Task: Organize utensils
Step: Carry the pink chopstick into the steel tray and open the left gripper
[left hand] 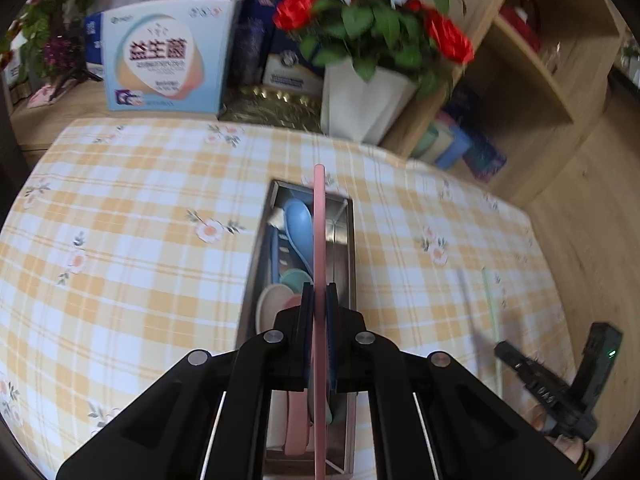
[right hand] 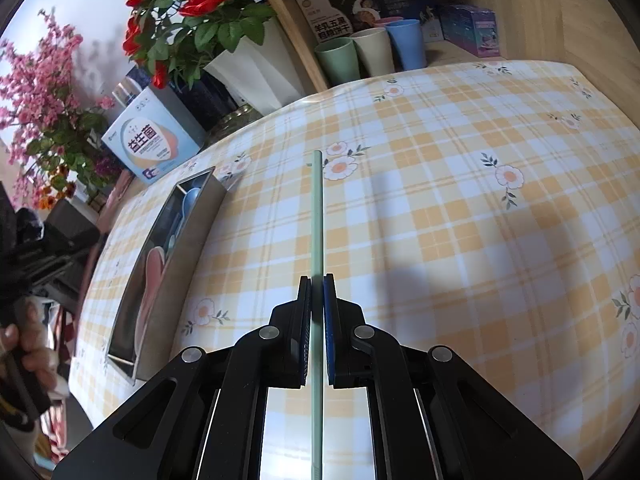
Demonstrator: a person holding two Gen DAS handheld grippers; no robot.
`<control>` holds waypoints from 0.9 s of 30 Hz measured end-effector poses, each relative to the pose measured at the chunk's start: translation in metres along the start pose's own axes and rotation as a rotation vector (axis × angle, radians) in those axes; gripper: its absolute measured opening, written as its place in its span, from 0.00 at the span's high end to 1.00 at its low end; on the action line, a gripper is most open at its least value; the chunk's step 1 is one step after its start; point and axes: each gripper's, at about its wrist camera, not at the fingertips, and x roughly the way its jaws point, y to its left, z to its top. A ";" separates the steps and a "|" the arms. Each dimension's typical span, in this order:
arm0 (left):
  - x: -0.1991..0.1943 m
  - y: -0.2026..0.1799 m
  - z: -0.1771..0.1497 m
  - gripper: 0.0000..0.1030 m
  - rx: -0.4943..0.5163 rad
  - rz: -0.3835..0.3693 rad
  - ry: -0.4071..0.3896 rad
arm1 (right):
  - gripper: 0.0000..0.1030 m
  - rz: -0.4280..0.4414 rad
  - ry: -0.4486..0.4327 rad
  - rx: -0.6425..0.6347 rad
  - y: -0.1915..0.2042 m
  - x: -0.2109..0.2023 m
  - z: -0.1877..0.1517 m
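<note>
Currently the pink stick (left hand: pixel 319 240), likely a chopstick, sits clamped in my left tool (left hand: pixel 319 300), pads tight on both sides of it. It runs lengthwise directly over the metal tray (left hand: pixel 352 240), tip pointing toward the far end. I cannot tell whether it touches anything inside or is held just above.

Tray contents seen from the left wrist: blue spoon (left hand: pixel 299 224) at the far end, green spoon (left hand: pixel 296 280) and beige spoon (left hand: pixel 272 308) near the middle, pink handle (left hand: pixel 296 420) at the near end. All lie inside the one tray; a divider is not clearly visible.

My right tool (right hand: pixel 318 304) is closed on a green stick (right hand: pixel 317 208), probably the matching kind of utensil. It is over the checked tabletop (right hand: pixel 460 200), well to the right of the tray (right hand: pixel 188 248), and aimed toward the far edge, not at the tray.

Step in hand, as I judge it: depositing the pink stick; the green one waits its turn.

Next move calls for:
- lowering the left tool until the stick lies along the tray's free right side, clear of the spoons
- parting the pads only once it is low, so it does not bounce out
- then swinging the right tool leftward and aligning the green stick with the tray's long axis.

Risk noted: the stick is long relative to the tray, so a skewed release could leave an end on the rim.
</note>
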 end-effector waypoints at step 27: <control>0.065 -0.015 -0.004 0.86 0.085 0.013 0.138 | 0.94 -0.017 0.007 0.025 -0.009 -0.003 -0.001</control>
